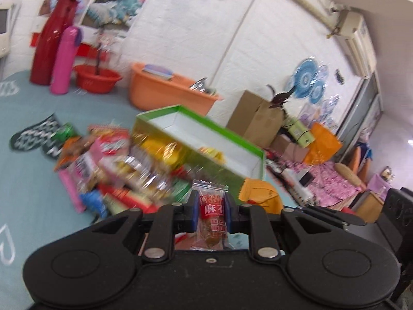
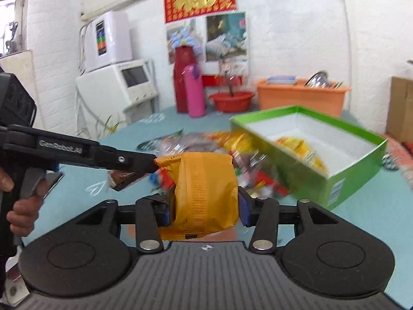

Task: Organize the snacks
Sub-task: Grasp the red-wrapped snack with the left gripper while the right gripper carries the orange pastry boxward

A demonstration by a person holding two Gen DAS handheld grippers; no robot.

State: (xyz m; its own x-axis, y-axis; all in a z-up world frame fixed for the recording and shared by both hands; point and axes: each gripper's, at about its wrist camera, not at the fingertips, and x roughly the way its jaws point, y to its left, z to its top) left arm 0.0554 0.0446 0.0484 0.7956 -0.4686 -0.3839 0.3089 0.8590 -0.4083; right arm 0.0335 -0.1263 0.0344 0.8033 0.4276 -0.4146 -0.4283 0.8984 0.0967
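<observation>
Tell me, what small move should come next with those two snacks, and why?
Probably carry both over the green box and let go. The left gripper holds a small red-labelled packet, the right gripper an orange packet; the box stands open with a few snacks inside, more piled on the table beside it.

Bright even daylight around me, soft shadows, snack pile [image 1: 116, 160] smeared by motion blur, walls bowed at every edge, corners vignetted black.
</observation>
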